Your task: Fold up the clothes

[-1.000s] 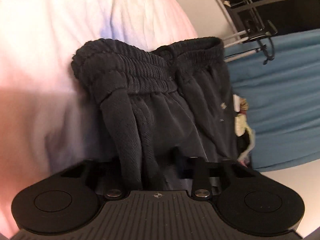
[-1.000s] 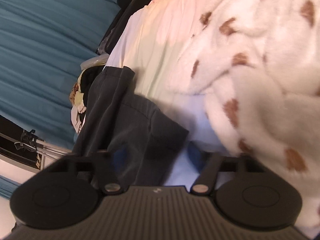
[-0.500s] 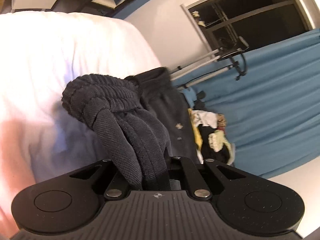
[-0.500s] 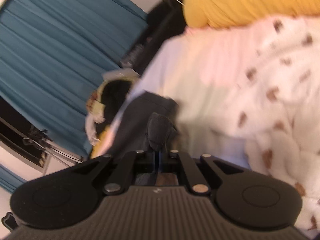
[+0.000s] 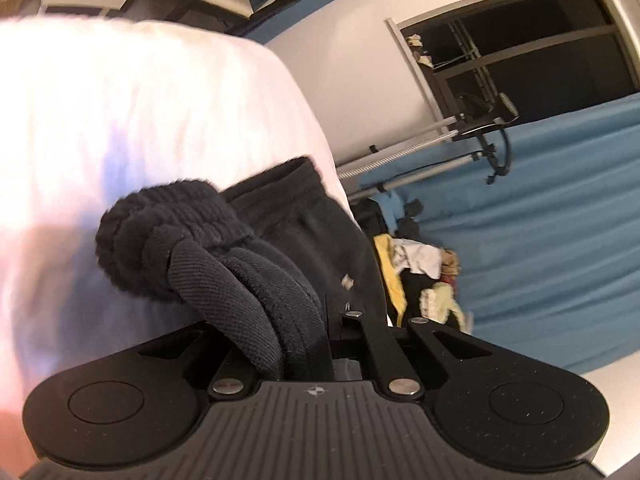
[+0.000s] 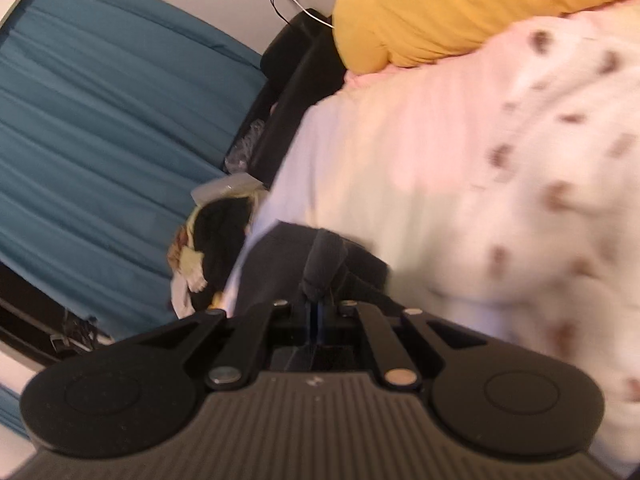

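Dark grey shorts [image 5: 304, 232] with a ribbed elastic waistband [image 5: 168, 232] hang over the edge of a white-covered bed [image 5: 140, 120]. My left gripper [image 5: 320, 320] is shut on the bunched waistband, which bulges out to the left of its fingers. In the right wrist view the same shorts [image 6: 280, 264] lie at the bed's edge, and my right gripper [image 6: 318, 304] is shut on a pinched fold of the leg hem [image 6: 324, 260]. Both ends of the garment are raised off the sheet.
A fluffy white blanket with brown spots [image 6: 540, 200] covers the bed to the right, with a yellow pillow [image 6: 460, 8] beyond. A pile of mixed clothes [image 6: 208, 248] lies on the floor by a blue curtain [image 6: 100, 120]. A metal rack [image 5: 440, 140] stands near a dark window.
The right gripper went from open over the hem to shut on it. Both grippers lifted and tilted up, bunching the shorts and pulling them off the sheet.
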`<state>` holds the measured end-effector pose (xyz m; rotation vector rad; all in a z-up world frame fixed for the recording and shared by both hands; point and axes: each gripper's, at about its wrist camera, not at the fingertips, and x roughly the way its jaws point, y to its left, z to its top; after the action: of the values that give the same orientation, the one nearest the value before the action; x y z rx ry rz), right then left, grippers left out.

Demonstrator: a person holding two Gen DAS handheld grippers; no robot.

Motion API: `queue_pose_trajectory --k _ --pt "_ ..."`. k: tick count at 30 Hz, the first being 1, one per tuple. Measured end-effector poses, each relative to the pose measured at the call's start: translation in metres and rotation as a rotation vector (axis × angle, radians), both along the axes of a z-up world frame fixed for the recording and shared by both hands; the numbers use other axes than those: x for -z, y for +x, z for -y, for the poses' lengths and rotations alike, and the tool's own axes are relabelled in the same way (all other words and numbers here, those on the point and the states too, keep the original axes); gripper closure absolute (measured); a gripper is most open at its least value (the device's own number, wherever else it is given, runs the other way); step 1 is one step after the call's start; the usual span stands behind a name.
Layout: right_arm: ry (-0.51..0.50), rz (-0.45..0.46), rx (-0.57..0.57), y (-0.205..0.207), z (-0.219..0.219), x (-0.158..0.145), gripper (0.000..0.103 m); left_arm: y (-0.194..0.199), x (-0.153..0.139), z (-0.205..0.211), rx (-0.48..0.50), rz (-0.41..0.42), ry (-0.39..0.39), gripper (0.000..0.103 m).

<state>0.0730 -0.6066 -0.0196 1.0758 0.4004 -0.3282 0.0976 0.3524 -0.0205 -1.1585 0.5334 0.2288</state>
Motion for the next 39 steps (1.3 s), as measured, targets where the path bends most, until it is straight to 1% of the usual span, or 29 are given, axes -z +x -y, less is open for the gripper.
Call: queue_pose_trajectory --k 2,6,10,14,18,21,22,23,24,25,26,27,28,29,31,32,34,37,39 --pt "0.005 -0.003 0.012 0.033 0.0 -0.007 0.099 0.034 -0.007 0.0 -0.019 -0.023 -0.006 0.096" --pt "0.009 -0.025 0.032 0.103 0.001 -0.008 0.099 0.102 -0.01 0.005 -0.028 -0.058 0.026 0.096" --pt "-0.002 -0.066 0.028 0.169 0.006 0.007 0.099 0.166 0.006 0.01 -0.036 -0.113 0.047 0.096" --pt "-0.027 -0.111 0.009 0.223 0.007 0.027 0.099 0.235 0.025 0.013 -0.009 -0.199 0.09 0.096" --pt "-0.053 -0.156 -0.01 0.278 0.009 0.046 0.099 0.26 0.036 0.018 0.008 -0.22 0.129 0.095" --pt "-0.113 -0.185 -0.04 0.3 0.005 0.052 0.099 0.278 0.044 0.021 0.021 -0.236 0.159 0.09" --pt "-0.141 -0.192 -0.057 0.303 0.002 0.053 0.097 0.284 0.047 0.022 0.026 -0.241 0.168 0.087" --pt "-0.168 -0.198 -0.074 0.307 -0.001 0.054 0.095 0.29 0.05 0.023 0.03 -0.246 0.178 0.079" --pt "-0.189 -0.196 -0.087 0.307 -0.003 0.054 0.094 0.296 0.052 0.024 0.035 -0.251 0.188 0.075" --pt "-0.203 -0.181 -0.095 0.302 -0.005 0.053 0.087 0.291 0.051 0.026 0.051 -0.213 0.195 0.059" --pt "-0.217 -0.167 -0.103 0.298 -0.008 0.052 0.074 0.285 0.05 0.028 0.07 -0.173 0.194 0.039" --pt "-0.226 -0.147 -0.105 0.291 -0.01 0.049 0.068 0.275 0.046 0.03 0.095 -0.124 0.194 0.032" --pt "-0.228 -0.126 -0.097 0.281 -0.015 0.046 0.057 0.262 0.043 0.033 0.095 -0.093 0.199 0.025" --pt "-0.23 -0.109 -0.084 0.269 -0.02 0.042 0.045 0.249 0.039 0.036 0.095 -0.062 0.204 0.021" --pt "-0.227 -0.071 -0.054 0.241 -0.033 0.036 0.04 0.214 0.034 0.045 0.08 -0.005 0.208 0.015" --pt "-0.223 -0.054 -0.039 0.228 -0.041 0.034 0.038 0.192 0.033 0.05 0.073 0.036 0.2 0.014" --pt "-0.224 -0.032 -0.02 0.204 -0.06 0.031 0.038 0.154 0.037 0.056 0.051 0.099 0.173 0.013" --pt "-0.212 -0.014 -0.008 0.175 -0.088 0.031 0.038 0.107 0.058 0.062 -0.01 0.12 0.113 0.013" --pt "-0.174 -0.005 -0.025 0.161 -0.099 0.033 0.037 0.093 0.068 0.06 -0.022 0.119 0.054 0.013"
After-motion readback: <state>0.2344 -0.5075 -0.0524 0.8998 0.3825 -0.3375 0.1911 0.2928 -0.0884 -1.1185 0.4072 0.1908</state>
